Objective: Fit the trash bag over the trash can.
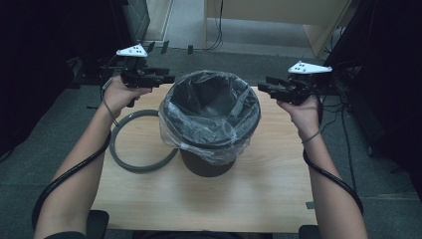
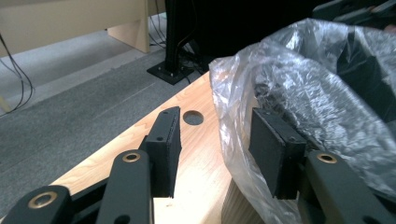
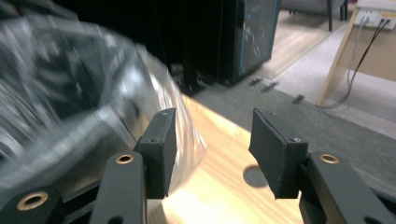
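Left gripper view showed the left gripper (image 2: 215, 149) with its 2 jaws apart, nothing clamped, the clear bag (image 2: 299, 93) brushing one pad. The right gripper (image 3: 212, 151) was likewise open beside it. The bag lined the bin (image 1: 209, 164) mid-table, the grey ring (image 1: 130, 164) just beside; the loose film could slip inward, since nothing pinned it.

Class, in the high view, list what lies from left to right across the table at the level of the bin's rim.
left gripper → grey ring → bin lined with a clear bag → right gripper
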`<state>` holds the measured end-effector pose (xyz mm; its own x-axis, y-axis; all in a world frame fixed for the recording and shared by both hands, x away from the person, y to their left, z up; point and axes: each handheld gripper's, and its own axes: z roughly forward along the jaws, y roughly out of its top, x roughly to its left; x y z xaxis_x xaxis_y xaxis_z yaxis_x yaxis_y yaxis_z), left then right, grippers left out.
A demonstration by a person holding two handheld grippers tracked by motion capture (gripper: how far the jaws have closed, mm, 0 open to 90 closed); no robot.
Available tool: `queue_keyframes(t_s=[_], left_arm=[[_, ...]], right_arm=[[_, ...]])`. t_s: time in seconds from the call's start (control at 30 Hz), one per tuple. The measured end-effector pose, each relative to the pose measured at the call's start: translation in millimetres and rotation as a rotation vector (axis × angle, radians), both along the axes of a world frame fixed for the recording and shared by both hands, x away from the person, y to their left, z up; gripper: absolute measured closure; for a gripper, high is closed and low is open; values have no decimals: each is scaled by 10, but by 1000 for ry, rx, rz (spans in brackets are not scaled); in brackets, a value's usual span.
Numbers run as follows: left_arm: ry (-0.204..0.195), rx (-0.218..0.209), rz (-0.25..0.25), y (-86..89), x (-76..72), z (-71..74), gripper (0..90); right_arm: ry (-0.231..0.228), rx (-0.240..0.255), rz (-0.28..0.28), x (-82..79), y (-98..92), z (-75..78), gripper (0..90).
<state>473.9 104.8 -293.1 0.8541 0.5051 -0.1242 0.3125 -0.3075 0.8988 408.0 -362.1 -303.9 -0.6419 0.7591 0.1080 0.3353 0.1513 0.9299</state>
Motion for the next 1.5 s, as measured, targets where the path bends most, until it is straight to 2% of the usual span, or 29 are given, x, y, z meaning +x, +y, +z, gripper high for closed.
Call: queue_keyframes(t_s=[0.07,0.1,0.13,0.27,0.4,0.47,0.53,0.63,0.7,0.8,0.9,1.0,1.1,1.17,1.23,1.3,1.4,1.5], left_arm=[[0,-1,-25,23,-28,40,490],[-12,9,-33,28,-49,62,483],[-23,12,-38,31,-73,83,480],[-22,7,-72,33,-132,138,461],[-18,29,-108,19,-187,151,442],[-21,41,-90,14,-215,165,432],[-23,45,-48,5,-242,179,417],[-44,53,0,-1,-299,172,398],[-44,39,5,9,-330,160,389],[-61,56,17,25,-379,136,379],[-61,35,21,56,-421,123,371],[-64,14,32,95,-459,121,369],[-69,14,47,128,-484,108,367],[-72,20,60,148,-494,92,367],[-74,22,73,163,-509,72,366],[-85,36,87,181,-532,45,364],[-95,57,107,203,-568,-1,359],[-96,30,117,243,-618,-78,359]], right_arm=[[-5,67,36,-51,-29,102,605],[-11,91,61,-87,-14,156,640],[-18,95,85,-123,16,208,671],[-23,27,138,-221,192,321,727],[-19,-26,175,-257,353,350,740],[-19,-35,186,-275,424,377,730],[-2,-35,218,-291,509,413,693],[0,-94,259,-337,698,460,651],[-2,-139,303,-377,844,489,649],[1,-205,364,-417,1021,521,646],[37,-272,424,-443,1248,577,687],[58,-315,460,-443,1462,621,703],[98,-369,507,-445,1711,590,703],[135,-422,546,-447,1874,510,668],[196,-449,586,-449,2021,425,621],[234,-466,630,-479,2114,378,577],[251,-481,739,-550,2189,346,544],[258,-491,725,-559,2191,346,461]])
